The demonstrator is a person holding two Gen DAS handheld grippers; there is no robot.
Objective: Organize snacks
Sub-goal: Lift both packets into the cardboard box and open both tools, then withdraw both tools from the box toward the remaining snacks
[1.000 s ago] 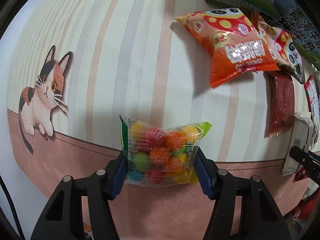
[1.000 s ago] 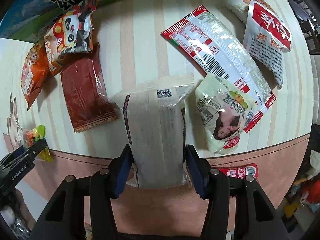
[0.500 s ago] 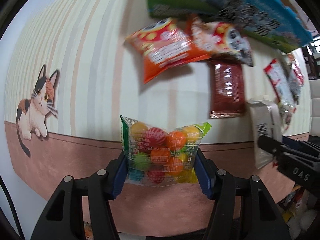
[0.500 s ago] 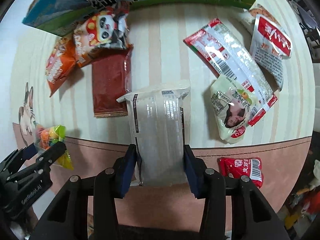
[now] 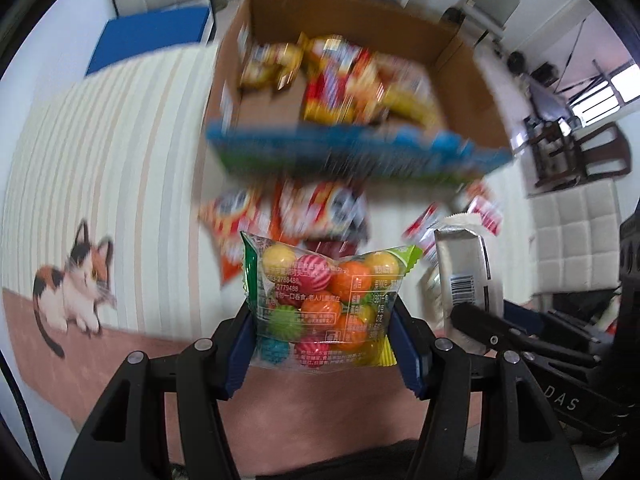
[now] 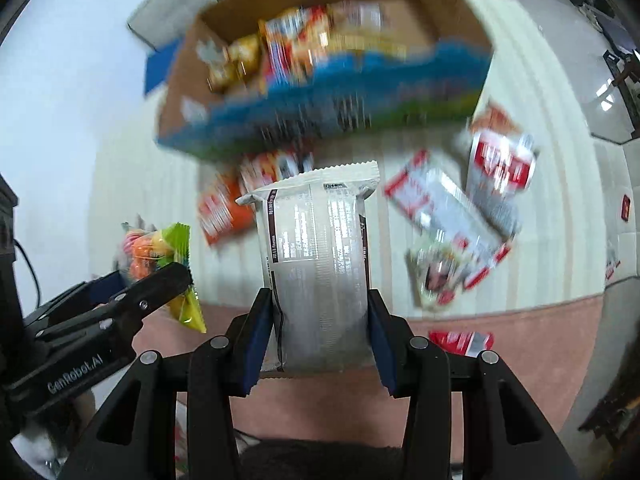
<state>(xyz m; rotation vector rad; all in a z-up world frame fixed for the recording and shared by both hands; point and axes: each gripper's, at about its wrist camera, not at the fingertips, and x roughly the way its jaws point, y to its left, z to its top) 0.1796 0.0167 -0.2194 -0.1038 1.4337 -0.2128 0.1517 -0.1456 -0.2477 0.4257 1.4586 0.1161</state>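
The cardboard box (image 5: 460, 92) holds snack packets; left gripper (image 5: 324, 344) grips a gumball bag (image 5: 324, 300), right gripper (image 6: 320, 332) a silver packet (image 6: 320, 260).

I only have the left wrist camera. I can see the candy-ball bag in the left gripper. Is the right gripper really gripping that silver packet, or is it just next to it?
Observer: It is gripping it. In the right wrist view the right gripper has a blue pad pressed on each side of the silver packet, which stands upright between them.
Operator: Is anything lying on the cloth close to that gripper?
Observer: Yes, a small red packet lies on the pink border of the cloth, just right of the gripper.
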